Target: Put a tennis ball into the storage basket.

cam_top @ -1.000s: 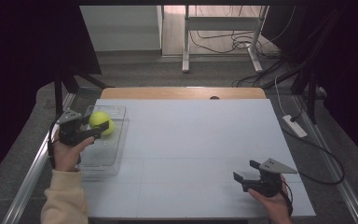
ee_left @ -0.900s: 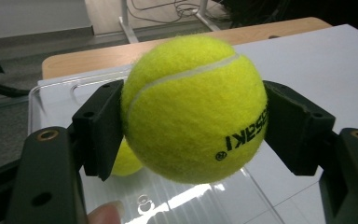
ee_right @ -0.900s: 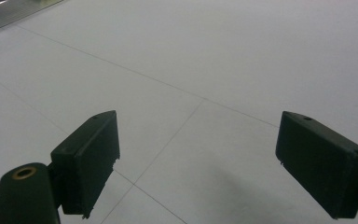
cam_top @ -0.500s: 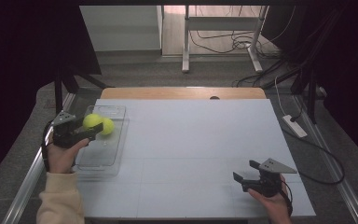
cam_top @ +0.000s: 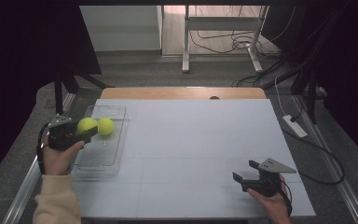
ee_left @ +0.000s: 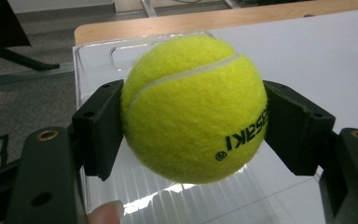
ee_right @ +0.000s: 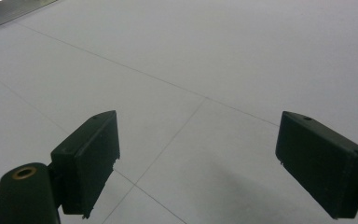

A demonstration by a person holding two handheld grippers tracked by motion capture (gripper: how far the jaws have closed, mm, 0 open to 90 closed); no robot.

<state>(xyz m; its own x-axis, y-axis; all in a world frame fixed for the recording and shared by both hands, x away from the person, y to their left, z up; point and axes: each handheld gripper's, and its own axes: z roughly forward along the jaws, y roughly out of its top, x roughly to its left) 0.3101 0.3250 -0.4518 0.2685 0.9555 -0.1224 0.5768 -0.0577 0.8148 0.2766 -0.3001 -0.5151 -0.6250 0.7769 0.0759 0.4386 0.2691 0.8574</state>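
Note:
My left gripper (cam_top: 89,131) is shut on a yellow tennis ball (cam_top: 86,124), holding it just above the left rim of a clear plastic tray (cam_top: 97,159). In the left gripper view the ball (ee_left: 193,109) sits pressed between both black jaws of the left gripper (ee_left: 193,116), with the tray (ee_left: 93,51) beneath. A second tennis ball (cam_top: 106,126) lies in the tray just right of the held one. My right gripper (cam_top: 245,172) rests low over the table's near right part, jaws wide apart, and the right gripper (ee_right: 196,154) has nothing between them.
The white table top (cam_top: 191,140) has a wooden strip (cam_top: 182,93) along its far edge. A power strip (cam_top: 294,126) and cables lie off the right side. A metal rail (cam_top: 23,186) runs along the left edge.
The left gripper has shifted a little to the left with its ball, so the second ball in the tray now shows apart from it. The right gripper has stayed put.

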